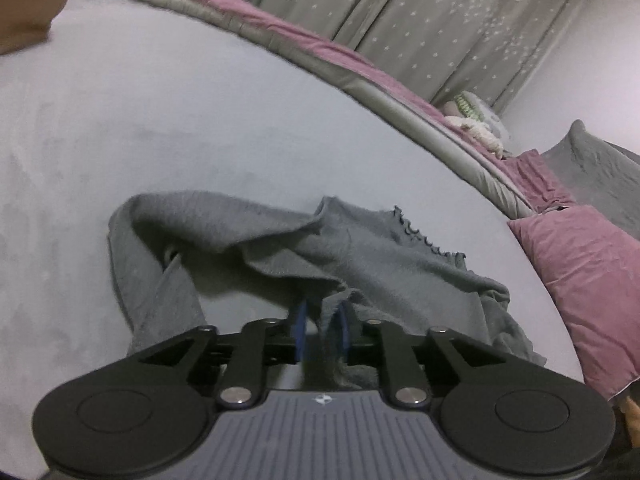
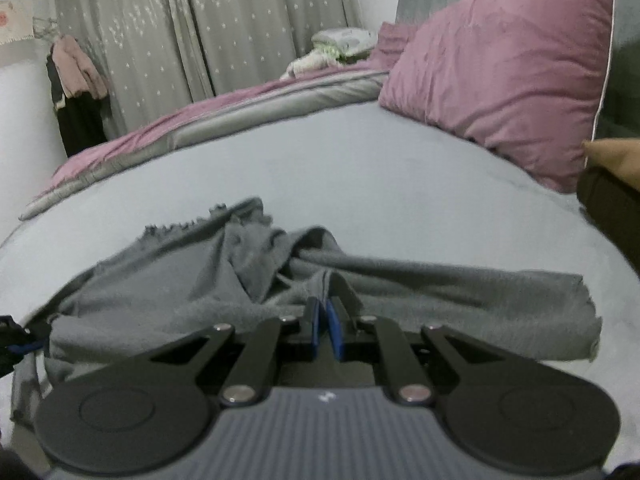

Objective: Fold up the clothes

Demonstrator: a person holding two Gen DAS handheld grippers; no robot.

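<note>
Both grippers are pinching the same crumpled grey knitted garment with a frilled hem [image 1: 360, 264], which is lying on the pale grey bed sheet [image 1: 200, 120] toward the near edge of the bed, well short of the pink velvet pillow [image 2: 504, 68] at the head end. The left gripper [image 1: 322, 326] is pressing its blue pads [image 1: 300, 328] together on a raised fold of the knit, and the right gripper [image 2: 325, 326] is closing its fingers on another bunched ridge of the fabric. The garment is looking rumpled, with one long part trailing toward the right edge of the sheet in the right wrist view.

The step in hand appears to be the spreading-out before any fold. The next move probably calls for drawing the two pinched points apart and laying the cloth flat and smooth on the sheet, keeping both grips firm so the loose knit is not slipping out.
</note>
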